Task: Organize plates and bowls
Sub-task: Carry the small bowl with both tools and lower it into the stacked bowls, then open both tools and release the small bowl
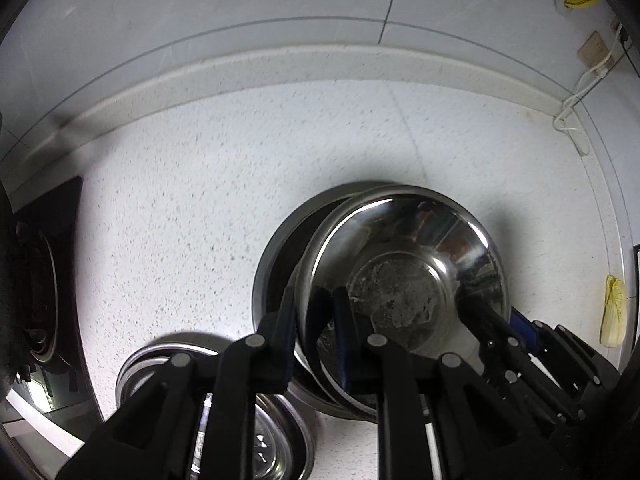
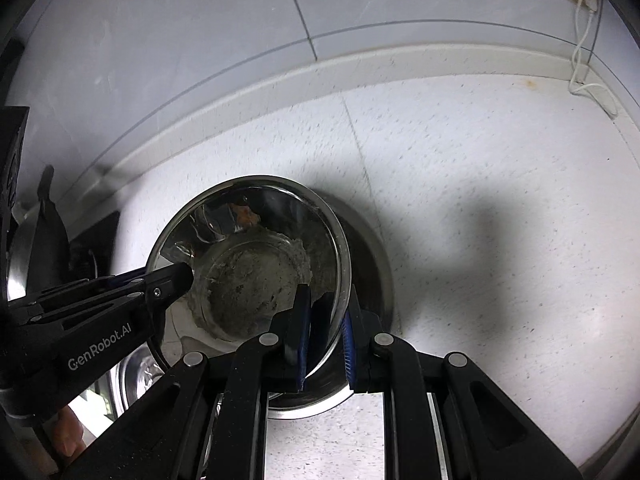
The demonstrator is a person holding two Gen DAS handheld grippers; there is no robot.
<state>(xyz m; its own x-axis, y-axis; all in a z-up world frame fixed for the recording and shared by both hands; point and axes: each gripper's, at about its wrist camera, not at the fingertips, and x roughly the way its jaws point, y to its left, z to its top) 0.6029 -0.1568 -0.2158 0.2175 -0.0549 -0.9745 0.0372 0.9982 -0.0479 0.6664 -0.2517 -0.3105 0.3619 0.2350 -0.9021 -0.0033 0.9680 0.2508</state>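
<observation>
You work on the speckled white countertop (image 1: 200, 216), w/ the tiled wall (image 1: 200, 20) behind it. On it sits a wide steel basin (image 1: 276, 248), and the steel bowl (image 1: 404, 264) is tilted, half inside the basin, its far rim leaning over the basin's edge. Near the basin, at lower left, another steel dish (image 1: 264, 432) lies flat, partly hidden under your tool.

Both tools grasp this same bowl. Your left gripper (image 1: 316, 336) is clenched on the near left rim, one finger inside and one outside. Your right gripper (image 2: 326, 340) pinches the right rim in the same way.

Risk, as I judge it: the bowl is thin, shiny and held only at the rim, so if one side lifts faster than the other it can twist and slip out. The inside looks dirty w/ grey residue (image 2: 248, 280), maybe wet, so grip is less sure. Also the lower rim may catch on the basin's edge and drag it along the countertop.
</observation>
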